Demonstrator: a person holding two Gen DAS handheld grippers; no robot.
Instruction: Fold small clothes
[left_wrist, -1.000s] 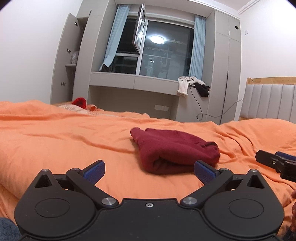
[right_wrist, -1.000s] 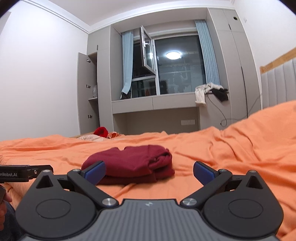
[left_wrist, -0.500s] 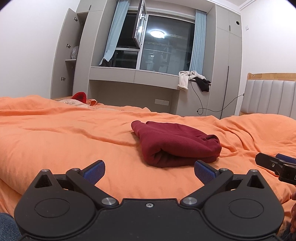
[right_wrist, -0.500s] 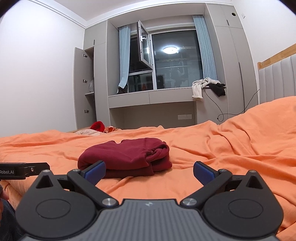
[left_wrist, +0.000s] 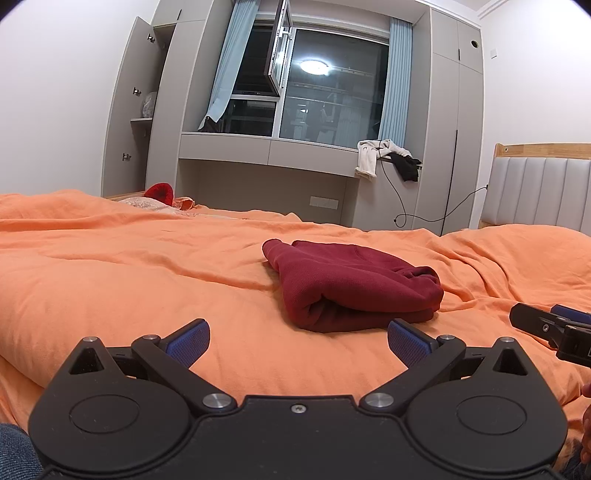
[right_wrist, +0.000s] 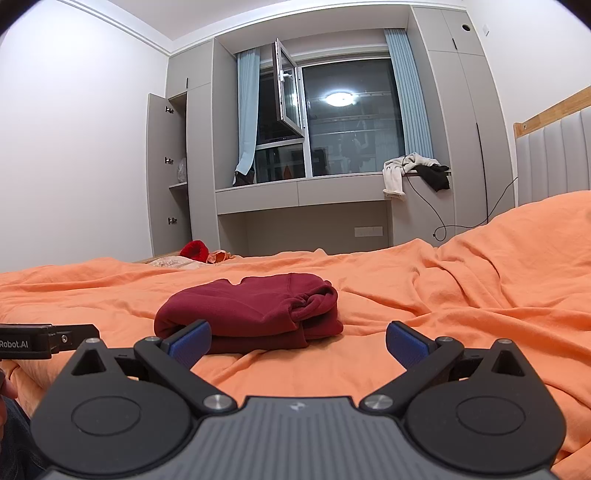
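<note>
Now your left gripper (left_wrist: 297, 338) and right gripper (right_wrist: 297, 338) have drawn back a little, both wide open and empty. Your dark red garment (left_wrist: 351, 286) lies folded mid-bed on the orange duvet (left_wrist: 110, 280); this fold looks finished.

Folded garment (left_wrist: 351, 284) lies on bed cover (left_wrist: 129, 280), ahead of both grippers. Left gripper (left_wrist: 297, 338) sits near-left of it, right gripper (right_wrist: 297, 338) near-right. Headboard (left_wrist: 535, 192) to the right; window (left_wrist: 317, 85) behind bed.
</note>
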